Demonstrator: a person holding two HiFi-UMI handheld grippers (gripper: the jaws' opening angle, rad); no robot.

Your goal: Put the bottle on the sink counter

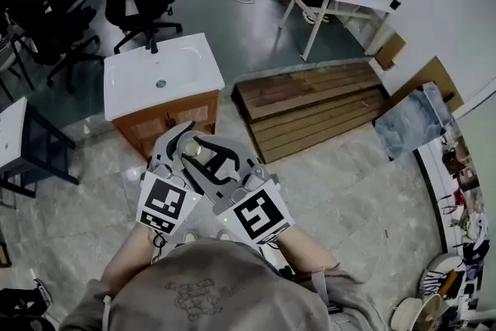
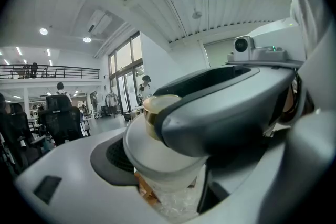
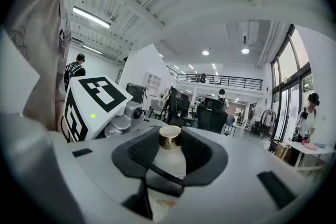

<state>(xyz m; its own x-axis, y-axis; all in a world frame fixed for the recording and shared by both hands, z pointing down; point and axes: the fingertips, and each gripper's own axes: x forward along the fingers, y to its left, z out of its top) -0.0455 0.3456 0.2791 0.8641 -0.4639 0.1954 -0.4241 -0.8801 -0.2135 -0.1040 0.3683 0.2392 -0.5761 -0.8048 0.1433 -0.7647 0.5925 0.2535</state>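
Right gripper [image 3: 171, 155] first: its jaws are closed about halfway, dark pads snug round the neck of the frosted white plastic bottle [image 2: 163, 157], just under the shiny gold cap [image 3: 170, 138]. So that's the hand that actually has it.

The left gripper [image 2: 168, 181] is right alongside, nearly touching the right one. Its jaws are spread as wide as they go with the bottle's body sitting between them. From its own view there's a sliver of brown showing between the bottle and the near pad, so I'd say it's not squeezing, just bracketing it.

The bottle stands upright, cap up, long axis vertical, held out in front of the person's chest with both grippers pointing roughly level.

Now the bit that matters. In the head view, the white rectangular sink counter [image 1: 128, 89], on its light wooden cabinet [image 1: 167, 116], sits straight ahead of the grippers and a touch to the left. There's a strip of grey tiled floor [image 1: 108, 167] between them, so the two are apart, not over it yet. The left gripper lines up a bit closer to the counter, but the right one has the grip, so my guess is it's a carry forward, keeping the bottle vertical, then down onto the flat rim beside the basin.
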